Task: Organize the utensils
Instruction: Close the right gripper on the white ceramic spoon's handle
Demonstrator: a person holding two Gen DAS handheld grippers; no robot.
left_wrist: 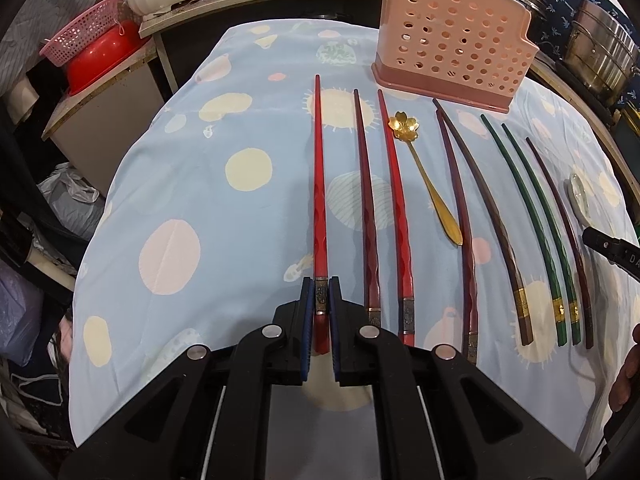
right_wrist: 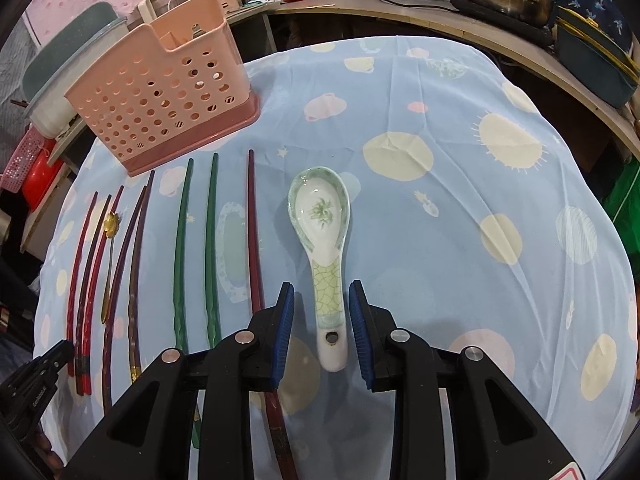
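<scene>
In the left wrist view, the left gripper (left_wrist: 321, 294) pinches the near end of a red chopstick (left_wrist: 318, 184), the leftmost in the row lying on the tablecloth (left_wrist: 192, 184); the pink holder (left_wrist: 452, 40) stands far right. In the right wrist view, the right gripper (right_wrist: 321, 300) has its jaws spread around the handle of the ceramic spoon (right_wrist: 322, 232), seemingly without touching it. The left view shows only the edge of this spoon.

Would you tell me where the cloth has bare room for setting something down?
Free: left of the red chopstick held by the left gripper, and right of the ceramic spoon. Crowded: the utensil row between them, up to the pink caddy.
</scene>
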